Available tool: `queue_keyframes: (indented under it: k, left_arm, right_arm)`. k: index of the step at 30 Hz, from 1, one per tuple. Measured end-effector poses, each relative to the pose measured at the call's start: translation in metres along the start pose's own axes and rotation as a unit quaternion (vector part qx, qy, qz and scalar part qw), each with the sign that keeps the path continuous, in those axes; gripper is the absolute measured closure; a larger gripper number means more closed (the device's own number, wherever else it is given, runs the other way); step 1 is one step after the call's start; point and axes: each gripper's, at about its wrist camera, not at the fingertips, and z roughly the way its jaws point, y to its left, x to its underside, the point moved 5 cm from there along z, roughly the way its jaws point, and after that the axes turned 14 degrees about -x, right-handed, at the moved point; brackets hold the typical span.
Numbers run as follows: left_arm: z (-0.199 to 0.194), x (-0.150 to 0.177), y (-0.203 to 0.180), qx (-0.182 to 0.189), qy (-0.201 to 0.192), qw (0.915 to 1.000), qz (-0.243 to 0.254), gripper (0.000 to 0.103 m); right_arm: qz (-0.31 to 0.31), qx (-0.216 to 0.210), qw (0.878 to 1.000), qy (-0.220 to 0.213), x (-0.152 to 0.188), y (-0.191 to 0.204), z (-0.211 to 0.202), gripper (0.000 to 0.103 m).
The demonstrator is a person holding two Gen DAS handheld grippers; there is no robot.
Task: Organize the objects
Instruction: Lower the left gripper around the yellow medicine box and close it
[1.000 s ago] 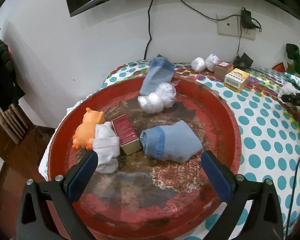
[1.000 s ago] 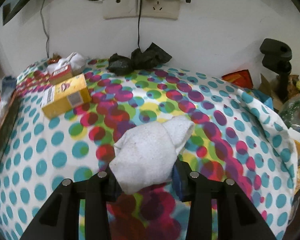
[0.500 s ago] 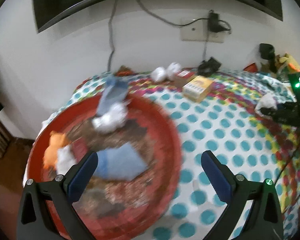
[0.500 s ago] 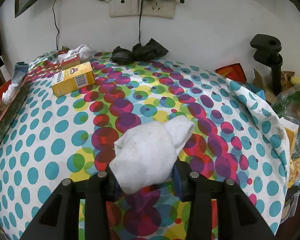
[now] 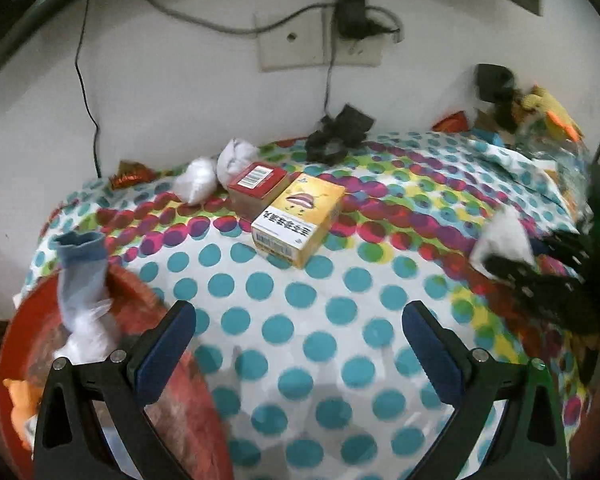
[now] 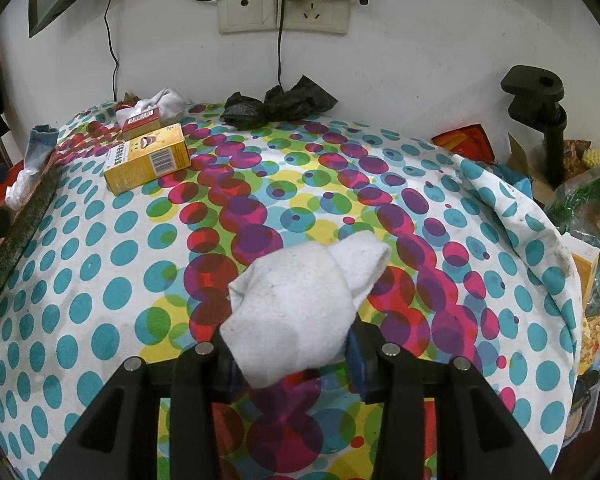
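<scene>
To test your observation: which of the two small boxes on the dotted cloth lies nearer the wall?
The red box, beside the white bundles; the yellow box lies in front of it.

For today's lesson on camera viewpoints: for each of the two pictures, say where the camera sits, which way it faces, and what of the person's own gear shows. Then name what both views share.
Left wrist: on the left gripper, looking down and forward over the dotted cloth; its own fingers stand wide open.
Right wrist: on the right gripper, facing the wall socket; its jaws are opening around a white sock.
Shared: yellow box, red box, black bag.
</scene>
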Motion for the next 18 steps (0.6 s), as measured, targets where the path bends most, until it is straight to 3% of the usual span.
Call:
queue_keyframes:
  k: [5,18]
  left_arm:
    - [0.039,-0.013,0.006,0.015,0.041,0.9983,-0.038,0.0]
    - [0.099,-0.048,-0.014,0.006,0.09,0.9957,-0.024,0.0]
  right_arm:
    - [0.0,0.0,1.0,0.0,0.0,0.0,0.0,0.061]
    - [0.001,0.0,1.0,0.0,0.0,0.001,0.0,0.061]
